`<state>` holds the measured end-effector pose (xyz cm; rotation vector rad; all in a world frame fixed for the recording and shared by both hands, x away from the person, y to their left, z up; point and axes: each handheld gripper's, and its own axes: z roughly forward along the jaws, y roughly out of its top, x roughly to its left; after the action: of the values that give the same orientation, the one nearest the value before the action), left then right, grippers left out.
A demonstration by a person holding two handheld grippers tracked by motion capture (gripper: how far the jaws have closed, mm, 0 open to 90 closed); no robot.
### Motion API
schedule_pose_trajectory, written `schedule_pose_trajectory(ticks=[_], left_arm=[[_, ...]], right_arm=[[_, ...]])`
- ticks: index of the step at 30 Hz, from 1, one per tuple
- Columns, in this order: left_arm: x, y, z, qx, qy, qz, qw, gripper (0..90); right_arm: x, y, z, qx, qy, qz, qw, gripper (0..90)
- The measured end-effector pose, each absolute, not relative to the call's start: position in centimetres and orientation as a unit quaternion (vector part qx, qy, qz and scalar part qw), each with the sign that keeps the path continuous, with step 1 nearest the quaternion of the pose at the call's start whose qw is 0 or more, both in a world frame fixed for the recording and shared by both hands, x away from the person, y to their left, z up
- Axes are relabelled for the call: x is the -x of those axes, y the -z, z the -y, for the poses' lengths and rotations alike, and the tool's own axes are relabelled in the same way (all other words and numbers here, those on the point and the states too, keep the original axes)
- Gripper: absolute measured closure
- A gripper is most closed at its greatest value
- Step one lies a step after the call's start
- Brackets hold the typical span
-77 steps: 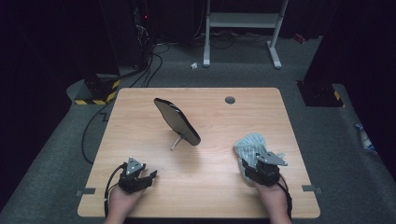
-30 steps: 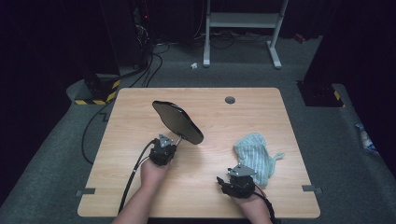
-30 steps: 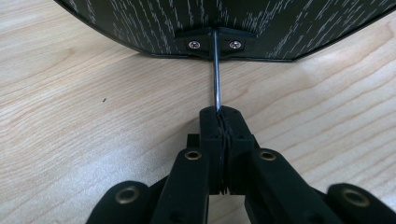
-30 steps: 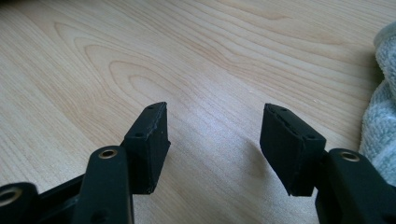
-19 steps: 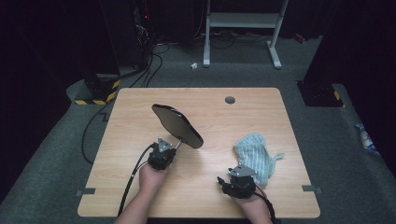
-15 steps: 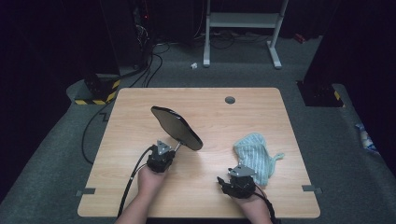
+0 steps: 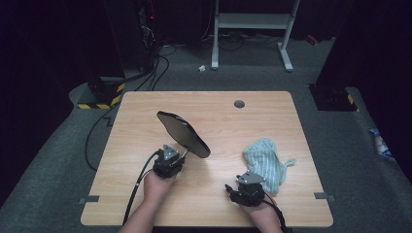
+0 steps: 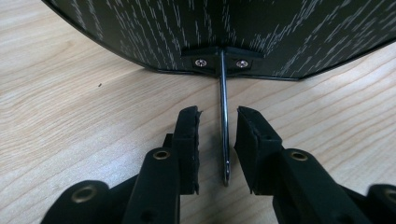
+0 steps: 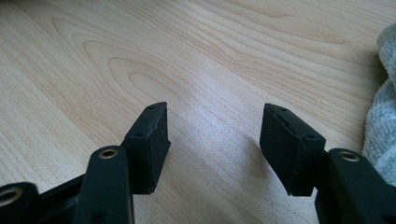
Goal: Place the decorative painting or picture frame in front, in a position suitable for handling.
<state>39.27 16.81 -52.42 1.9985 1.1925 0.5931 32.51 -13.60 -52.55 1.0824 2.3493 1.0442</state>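
Observation:
A black oval panel (image 7: 183, 133) with a pale streaked back (image 8: 224, 28) stands tilted on a thin wire stand (image 8: 223, 93) left of the table's middle. My left gripper (image 7: 177, 155) is right behind it; in the left gripper view the left gripper (image 8: 218, 114) is open a little, its jaws on either side of the wire with a gap on both sides. My right gripper (image 7: 247, 180) hovers near the front edge, and in its own view the right gripper (image 9: 215, 112) is wide open over bare wood. A pale blue cloth (image 7: 265, 160) lies crumpled just right of it (image 9: 383, 112).
The wooden table (image 7: 218, 116) has a small round grommet (image 7: 239, 103) near its far edge. Cables run across the dark floor at the left, and a white frame stands behind the table.
My left gripper moved from the front left corner up to the panel's wire stand and straddles it. My right gripper left the cloth and drew back toward the front edge.

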Motion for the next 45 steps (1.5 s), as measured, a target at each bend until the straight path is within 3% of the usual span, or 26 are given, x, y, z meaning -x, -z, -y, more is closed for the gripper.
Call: schedule_pose_trajectory(ticks=[19, 32, 45], left_arm=[[-38.6, 52.6, -19.1, -0.778, -0.254, -0.475, 0.324, 64.1], [-40.9, 52.9, -21.1, -0.740, -0.261, -0.521, 0.335, 61.7], [-42.2, 52.9, -22.1, -0.741, -0.256, -0.523, 0.333, 59.5]], right_arm=[[-32.4, 52.6, 13.6, -0.381, -0.368, -0.830, 0.175, 41.8], [-32.4, 52.6, 13.6, -0.380, -0.366, -0.831, 0.176, 41.8], [-32.6, 52.6, 13.9, -0.384, -0.365, -0.829, 0.177, 41.8]])
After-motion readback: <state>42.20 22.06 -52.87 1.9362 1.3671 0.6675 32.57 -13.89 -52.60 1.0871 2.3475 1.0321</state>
